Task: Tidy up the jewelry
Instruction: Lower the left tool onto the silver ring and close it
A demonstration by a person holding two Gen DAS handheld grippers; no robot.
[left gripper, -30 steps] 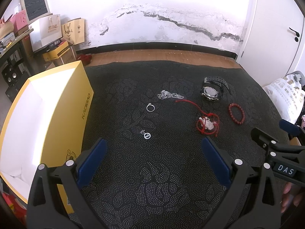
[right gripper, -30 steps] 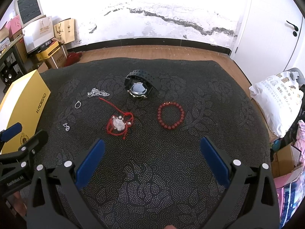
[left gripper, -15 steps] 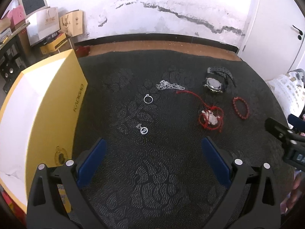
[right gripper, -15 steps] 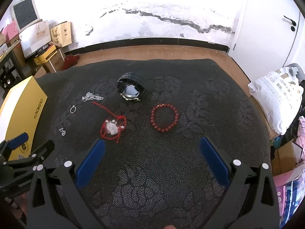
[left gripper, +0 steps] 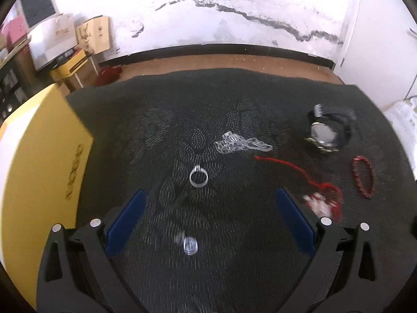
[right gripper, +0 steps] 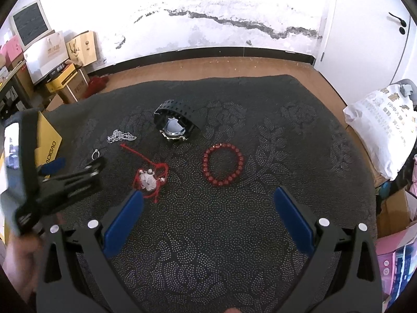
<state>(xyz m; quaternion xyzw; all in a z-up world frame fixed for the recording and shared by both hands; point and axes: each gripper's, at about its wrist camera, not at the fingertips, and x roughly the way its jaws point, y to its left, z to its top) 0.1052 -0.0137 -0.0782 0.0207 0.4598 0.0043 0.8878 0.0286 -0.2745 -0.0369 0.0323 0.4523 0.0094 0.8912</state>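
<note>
jewelry lies loose on the dark cloth right of the yellow box (left gripper: pixel 39 172): nearest it the small charm (left gripper: pixel 189 245) between the spread left gripper (left gripper: pixel 208 224), then the ring (left gripper: pixel 198 178), silver chain (left gripper: pixel 241 144), red cord pendant (right gripper: pixel 149 180), watch (right gripper: pixel 173 127) and bead bracelet (right gripper: pixel 223 167), with the right gripper (right gripper: pixel 207 220) also spread and empty, so the pickup seems just starting and next likely calls for lowering onto the charm and pinching it.

Overexposed back wall, motion-blurred left view

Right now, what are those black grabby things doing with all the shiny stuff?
A person holds both. The left gripper, open, hangs over a small silver ring and a tiny silver charm. The right gripper, open and empty, faces a red bead bracelet. Nothing is picked up; the yellow cardboard box waits left.
</note>
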